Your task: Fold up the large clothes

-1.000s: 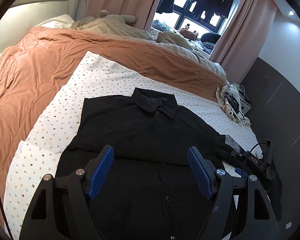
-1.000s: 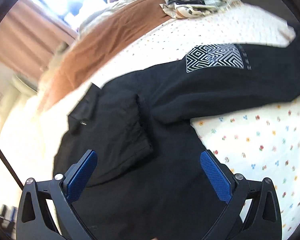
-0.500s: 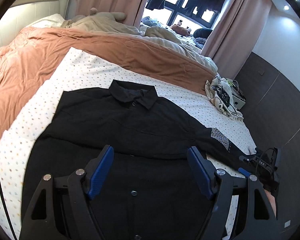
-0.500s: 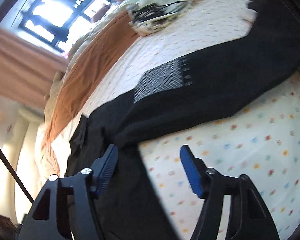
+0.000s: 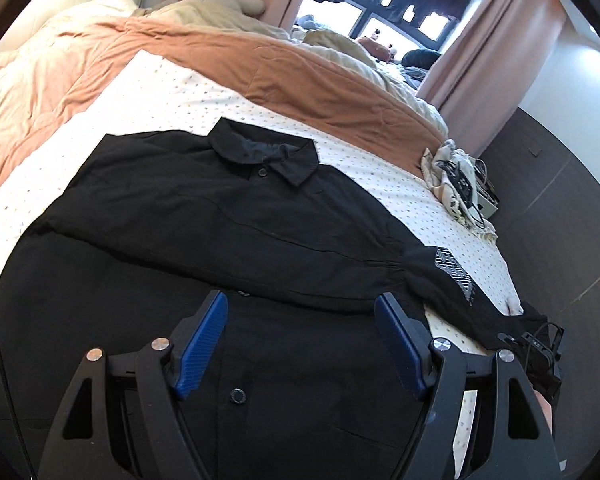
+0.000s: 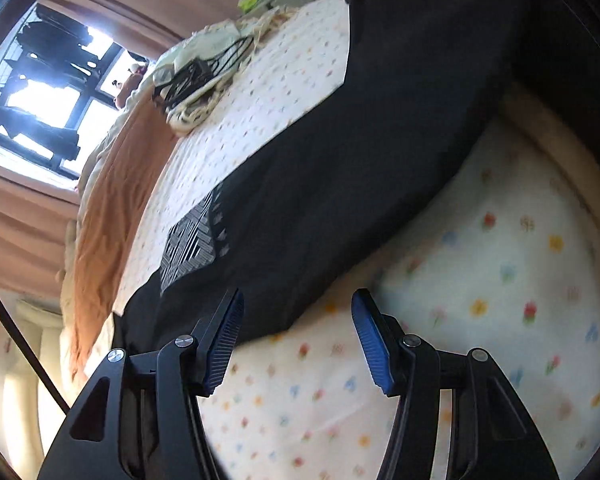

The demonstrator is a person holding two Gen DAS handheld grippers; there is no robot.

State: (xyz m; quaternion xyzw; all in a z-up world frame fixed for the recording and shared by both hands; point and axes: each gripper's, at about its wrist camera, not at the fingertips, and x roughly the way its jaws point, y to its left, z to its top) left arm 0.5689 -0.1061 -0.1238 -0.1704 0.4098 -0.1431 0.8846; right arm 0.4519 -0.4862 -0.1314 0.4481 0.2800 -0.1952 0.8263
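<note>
A black button-up shirt (image 5: 228,216) lies flat on a flowered sheet (image 5: 172,92), collar at the far end. One sleeve is folded across its chest. The other sleeve (image 5: 456,280), with a white geometric print (image 6: 188,248), stretches out to the right. My left gripper (image 5: 304,332) is open and empty above the shirt's lower front. My right gripper (image 6: 296,340) is open and empty, low over the sheet (image 6: 460,320), close by the outstretched sleeve (image 6: 360,168). The right gripper shows in the left wrist view (image 5: 532,344) at the sleeve's end.
An orange duvet (image 5: 260,64) covers the far half of the bed. A pale cloth with cables (image 5: 456,180) lies at the bed's right edge, also in the right wrist view (image 6: 196,84). A dark wall panel (image 5: 560,208) stands right of the bed. Curtains and a window are behind.
My left gripper has moved left along the shirt, still open. My right gripper has swung right and down along the outstretched sleeve toward its end, its jaws narrower than a second ago.
</note>
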